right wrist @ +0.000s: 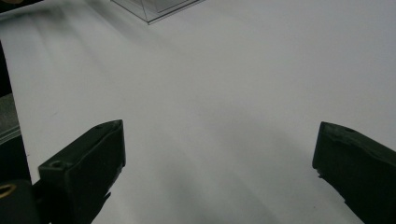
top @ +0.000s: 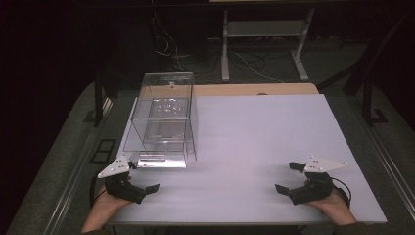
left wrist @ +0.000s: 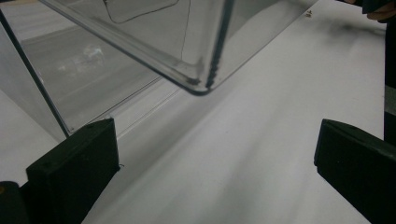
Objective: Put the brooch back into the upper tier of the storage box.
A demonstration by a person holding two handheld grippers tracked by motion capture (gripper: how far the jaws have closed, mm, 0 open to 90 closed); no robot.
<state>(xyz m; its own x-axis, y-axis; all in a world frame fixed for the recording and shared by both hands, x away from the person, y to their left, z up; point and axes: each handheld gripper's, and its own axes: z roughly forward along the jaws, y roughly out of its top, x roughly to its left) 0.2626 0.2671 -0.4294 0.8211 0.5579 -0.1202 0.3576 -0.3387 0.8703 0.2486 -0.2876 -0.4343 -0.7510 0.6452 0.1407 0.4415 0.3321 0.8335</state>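
A clear plastic box [top: 164,120] with an inner shelf stands upright on the left half of the white table [top: 254,137]. My left gripper [top: 144,175] rests near the table's front left edge, just in front of the box, jaws wide apart with nothing between them. In the left gripper view the box's lower corner [left wrist: 198,84] hangs close above the open left gripper [left wrist: 215,172]. My right gripper [top: 288,177] sits at the front right, open and empty, pointing left across the bare surface. The right gripper view has the open right gripper [right wrist: 217,172] over the bare tabletop and a corner of the box [right wrist: 154,9] far off.
Beyond the table's far edge lie a metal desk frame [top: 262,44] and loose cables [top: 171,54] on a dark floor. A dark stand [top: 100,93] rises at the table's left side, another [top: 367,93] at the right.
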